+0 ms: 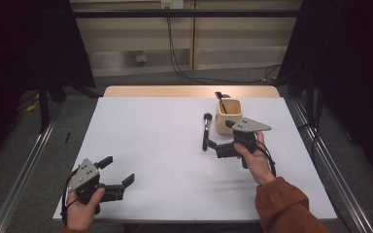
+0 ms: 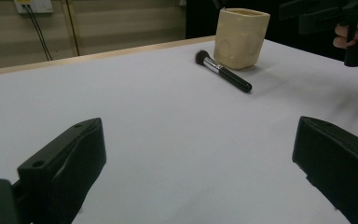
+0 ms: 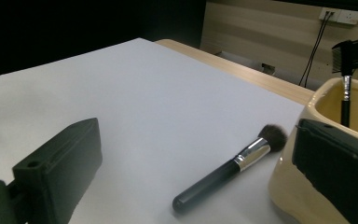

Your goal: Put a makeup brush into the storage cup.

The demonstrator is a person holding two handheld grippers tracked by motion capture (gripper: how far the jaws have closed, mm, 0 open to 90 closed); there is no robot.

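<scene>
- Now the right gripper [image 1: 222,138] hangs with jaws spread wide and empty, just above the makeup brush [image 1: 206,131].
- The brush lies flat on the white table [image 1: 165,145], bristles toward twelve o'clock, just at nine o'clock of the cream cup [image 1: 228,116].
- A comb brush [image 3: 348,70] stands inside that cup.
- Down at seven o'clock, the left gripper [image 1: 117,175] waits, jaws apart, holding nothing.

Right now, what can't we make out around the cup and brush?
- Cup base and right side: right gripper view, behind a black finger and cut by the edge.
- Comb brush lower handle: hidden inside the cup.
- Makeup brush bristle detail: too small in the high view.
</scene>
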